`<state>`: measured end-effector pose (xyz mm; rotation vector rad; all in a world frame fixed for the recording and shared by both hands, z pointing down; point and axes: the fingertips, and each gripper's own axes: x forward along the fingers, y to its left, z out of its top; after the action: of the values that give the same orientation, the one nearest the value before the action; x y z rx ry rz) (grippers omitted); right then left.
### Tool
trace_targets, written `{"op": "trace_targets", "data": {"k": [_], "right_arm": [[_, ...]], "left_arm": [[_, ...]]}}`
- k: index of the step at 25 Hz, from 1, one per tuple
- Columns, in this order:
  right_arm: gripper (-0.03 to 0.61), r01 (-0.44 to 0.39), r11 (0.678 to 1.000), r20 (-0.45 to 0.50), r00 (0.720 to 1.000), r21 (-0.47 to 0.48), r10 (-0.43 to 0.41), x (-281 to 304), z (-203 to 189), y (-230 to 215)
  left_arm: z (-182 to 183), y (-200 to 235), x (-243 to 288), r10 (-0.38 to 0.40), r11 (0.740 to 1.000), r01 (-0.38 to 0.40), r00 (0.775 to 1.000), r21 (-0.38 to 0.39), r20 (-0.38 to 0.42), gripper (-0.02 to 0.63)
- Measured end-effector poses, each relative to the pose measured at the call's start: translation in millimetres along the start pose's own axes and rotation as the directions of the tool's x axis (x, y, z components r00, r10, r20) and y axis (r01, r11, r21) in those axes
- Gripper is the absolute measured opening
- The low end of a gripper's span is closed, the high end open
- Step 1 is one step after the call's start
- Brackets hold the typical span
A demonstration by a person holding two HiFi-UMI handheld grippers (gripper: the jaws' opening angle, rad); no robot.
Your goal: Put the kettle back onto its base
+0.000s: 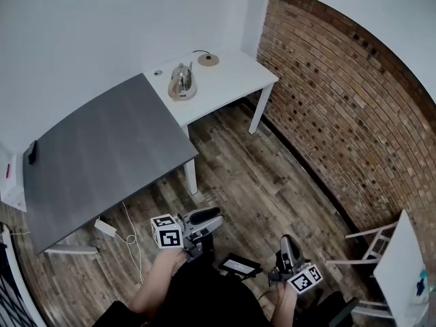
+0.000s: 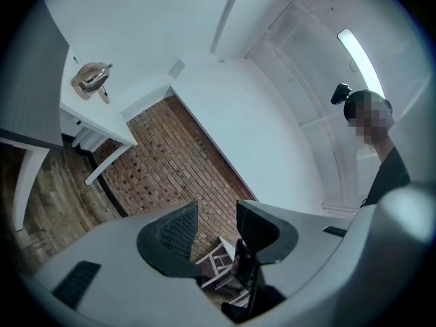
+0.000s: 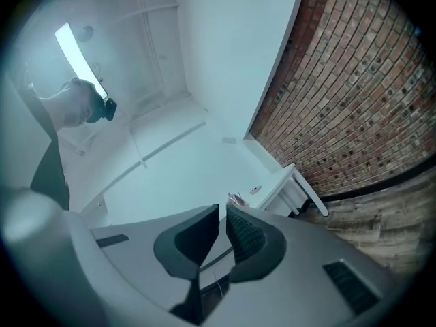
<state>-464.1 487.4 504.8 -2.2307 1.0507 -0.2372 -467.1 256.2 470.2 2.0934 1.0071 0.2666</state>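
Standing on the far white table point(image 1: 235, 77), well away from both grippers: the kettle point(image 1: 182, 82), beside but off its round base point(image 1: 208, 60). Down low, left gripper point(image 2: 216, 227) jaws slightly parted, holding nothing; right gripper point(image 3: 223, 227) clenched, empty.

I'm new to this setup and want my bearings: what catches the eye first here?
A shiny metal kettle stands on the white table by the far wall, its round base bare beside it. A brick wall fills the right side; the left tool and right tool hang low over the wooden floor, well short of the table.
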Motion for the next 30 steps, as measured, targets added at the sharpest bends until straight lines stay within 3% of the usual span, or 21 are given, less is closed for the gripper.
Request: {"op": "trace_targets", "data": {"k": [6,16,22,30], "right_arm": [[0.020,0.018,0.999,-0.011,1.000,-0.047,-0.019,59.3,45.2,-23.4],[0.035,-0.016,0.997,-0.093,0.996,-0.079,0.009,181.7,62.9,-28.7],[0.046,-0.052,0.996,-0.157,0.987,-0.070,0.041,233.0,58.7,-27.9],[0.066,-0.155,0.988,-0.238,0.960,-0.018,0.146,295.9,49.0,-41.2]], "left_arm": [[53.2,30.2,42.9,-0.045,0.999,0.045,0.999,-0.001,0.009,0.178],[130.9,94.3,47.7,-0.040,0.999,0.042,0.993,-0.013,0.109,0.178],[163.5,116.2,32.4,-0.002,1.000,0.005,0.985,-0.019,0.172,0.178],[187.7,143.6,22.4,0.098,0.995,-0.099,0.965,-0.007,0.244,0.178]]}}
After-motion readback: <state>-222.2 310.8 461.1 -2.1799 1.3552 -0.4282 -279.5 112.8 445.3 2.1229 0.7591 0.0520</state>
